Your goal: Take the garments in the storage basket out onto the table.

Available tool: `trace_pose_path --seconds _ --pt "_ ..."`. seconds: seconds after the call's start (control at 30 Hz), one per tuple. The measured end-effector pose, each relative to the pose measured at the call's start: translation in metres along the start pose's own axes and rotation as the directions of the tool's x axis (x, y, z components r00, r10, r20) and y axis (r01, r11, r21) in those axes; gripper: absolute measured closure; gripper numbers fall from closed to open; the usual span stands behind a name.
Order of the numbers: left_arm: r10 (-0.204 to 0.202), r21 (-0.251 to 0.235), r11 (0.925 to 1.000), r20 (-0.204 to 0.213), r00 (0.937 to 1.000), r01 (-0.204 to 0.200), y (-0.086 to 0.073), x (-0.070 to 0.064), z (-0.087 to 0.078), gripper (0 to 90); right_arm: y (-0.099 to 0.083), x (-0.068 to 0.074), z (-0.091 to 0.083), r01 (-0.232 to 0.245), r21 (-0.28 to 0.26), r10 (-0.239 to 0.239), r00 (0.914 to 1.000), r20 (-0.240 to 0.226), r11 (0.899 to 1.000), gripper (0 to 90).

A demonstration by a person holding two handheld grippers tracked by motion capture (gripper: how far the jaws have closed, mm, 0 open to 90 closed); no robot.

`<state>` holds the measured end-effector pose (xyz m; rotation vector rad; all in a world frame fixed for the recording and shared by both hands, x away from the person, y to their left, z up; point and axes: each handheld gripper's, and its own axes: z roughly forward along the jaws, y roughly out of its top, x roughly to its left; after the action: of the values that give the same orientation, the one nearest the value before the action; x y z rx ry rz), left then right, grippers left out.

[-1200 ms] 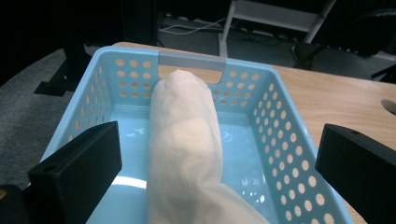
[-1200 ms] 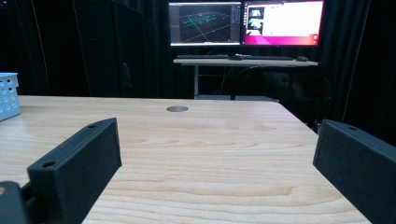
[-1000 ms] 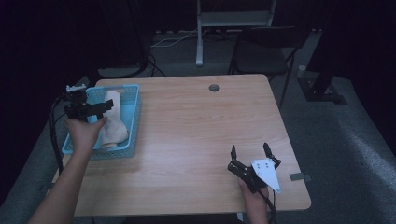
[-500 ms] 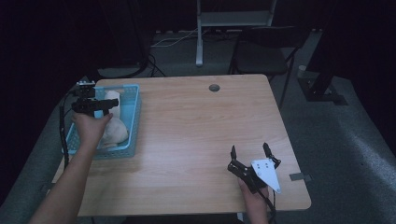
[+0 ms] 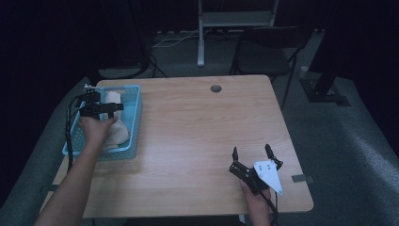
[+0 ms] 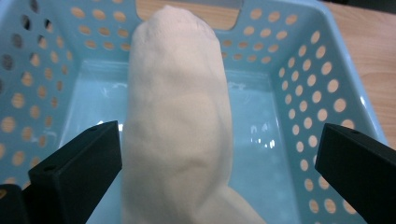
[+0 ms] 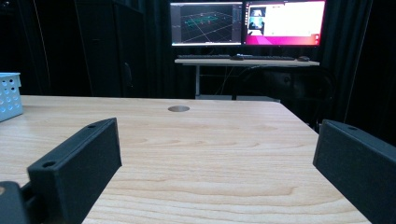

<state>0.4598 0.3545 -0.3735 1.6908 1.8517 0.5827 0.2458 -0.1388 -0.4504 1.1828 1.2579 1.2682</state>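
Left gripper (image 6: 219, 186) poised over the blue basket (image 5: 133, 123) at the tabletop's (image 5: 197, 136) 9 o'clock edge, fingers wide apart; the cream cloth bundle (image 6: 180, 126) lies between them, touching the left finger, clear of the right. Right gripper (image 5: 251, 154) at 5 o'clock, fingers spread wide, holding nothing above bare wood.

In the left gripper view the cream cloth bundle (image 6: 180, 126) runs off the frame's bottom edge, and the blue basket (image 6: 303, 70) is cropped at both sides. In the high view, left of centre, a hand (image 5: 96, 129) covers what may be the bundle's near part.
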Motion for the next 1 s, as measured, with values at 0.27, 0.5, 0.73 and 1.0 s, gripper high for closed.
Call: trace_pose_path --seconds 0.27,0.5,0.73,1.0 --pt "0.001 0.057 0.9984 -0.004 1.0000 -0.001 -0.003 0.001 0.009 0.1 0.000 0.000 0.000 0.000 0.000 0.000 1.0000 -0.001 1.000 0.2" --pt "-0.018 0.131 0.9913 0.027 0.9995 0.015 -0.007 -0.002 0.025 0.1 0.000 0.000 0.000 0.000 0.000 0.000 1.0000 -0.003 1.000 0.2" --pt "-0.005 0.168 0.9858 -0.008 1.0000 0.006 -0.010 0.000 0.035 0.0 0.000 0.000 0.000 0.000 0.000 0.000 1.0000 -0.003 1.000 0.2" --pt "-0.029 0.200 0.9793 0.003 0.9996 0.028 -0.011 0.005 0.042 0.0 0.000 0.000 0.000 0.001 0.000 -0.001 1.0000 -0.003 1.000 0.2"
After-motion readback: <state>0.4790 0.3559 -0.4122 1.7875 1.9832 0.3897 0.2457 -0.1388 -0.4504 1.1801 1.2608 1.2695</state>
